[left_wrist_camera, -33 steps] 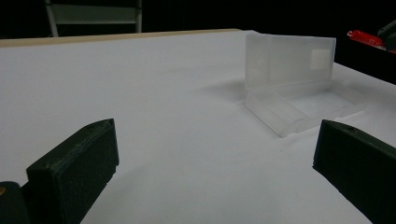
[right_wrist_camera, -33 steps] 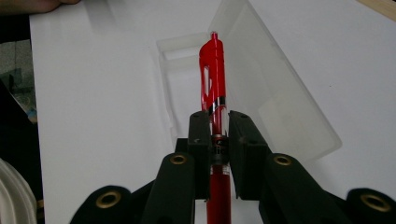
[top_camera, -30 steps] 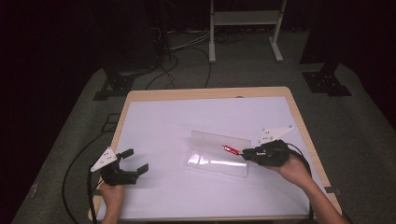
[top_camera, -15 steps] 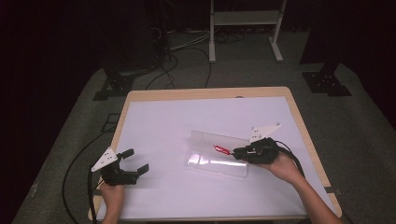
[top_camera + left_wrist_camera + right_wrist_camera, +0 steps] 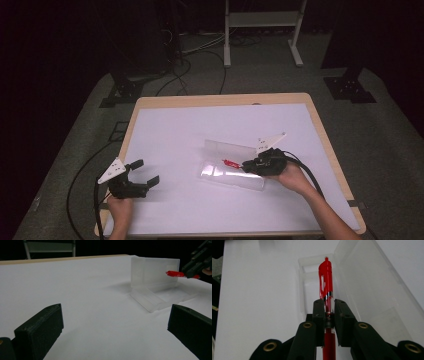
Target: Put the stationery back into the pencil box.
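A clear plastic case (image 5: pixel 230 167) lies open near the table's middle right, its lid (image 5: pixel 372 287) standing up. My right gripper (image 5: pixel 248 165) is shut on a red pen (image 5: pixel 325 280) and holds it lengthwise over the case's tray (image 5: pixel 312 287), cap end pointing away from me. In the left gripper view the pen (image 5: pixel 175 273) shows in front of the lid (image 5: pixel 155 271). My left gripper (image 5: pixel 145 172) rests open near the table's front left, far from the case, with nothing between its jaws.
White paper covers the wooden table (image 5: pixel 220 100). Cables (image 5: pixel 80 175) trail off the left edge onto the grey floor. A white stand (image 5: pixel 262 30) is beyond the table's far edge.
My right gripper has carried the red pen leftward, from beside the case to over its tray. The left gripper has stayed put.
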